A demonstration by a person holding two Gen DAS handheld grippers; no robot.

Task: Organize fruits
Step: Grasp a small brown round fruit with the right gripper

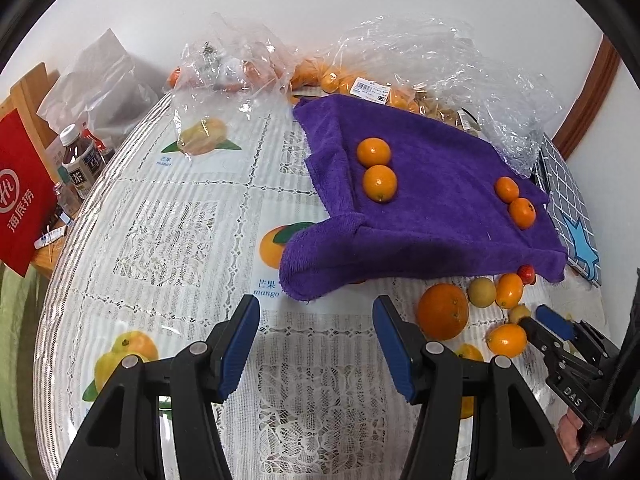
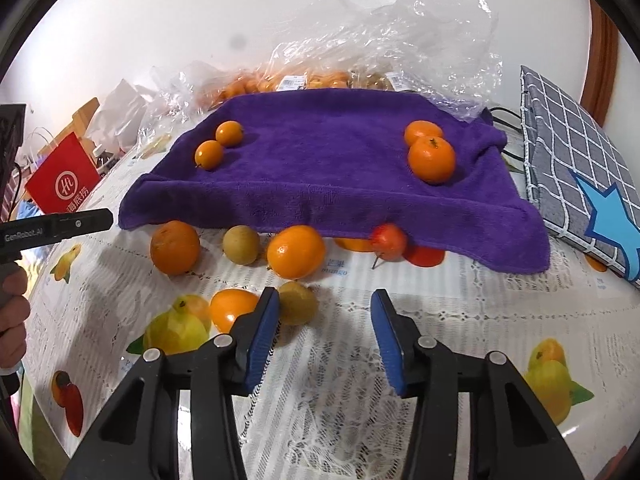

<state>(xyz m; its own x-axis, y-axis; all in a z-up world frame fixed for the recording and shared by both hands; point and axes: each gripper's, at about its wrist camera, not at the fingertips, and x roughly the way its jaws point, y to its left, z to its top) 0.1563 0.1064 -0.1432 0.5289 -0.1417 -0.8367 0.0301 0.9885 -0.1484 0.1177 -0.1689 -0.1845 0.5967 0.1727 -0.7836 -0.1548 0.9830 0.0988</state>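
The right gripper [image 2: 325, 334] stands open with nothing between its pads, over the lace tablecloth [image 2: 340, 400], just beside a yellowish fruit [image 2: 297, 303] and a kumquat [image 2: 232, 309]. The left gripper [image 1: 316, 344] is likewise open and empty. Loose fruits line the purple towel [image 2: 328, 184]; four oranges rest on it. Behind, clear plastic bags [image 1: 400, 76] hold more oranges.

A round orange fruit [image 2: 352, 243] and a red one [image 2: 425, 255] lie half hidden under the front hem of the purple plush towel [image 2: 320, 168]. Bagged oranges [image 2: 256, 84] at the table's far edge blur behind crinkled clear plastic (their count cannot be told).
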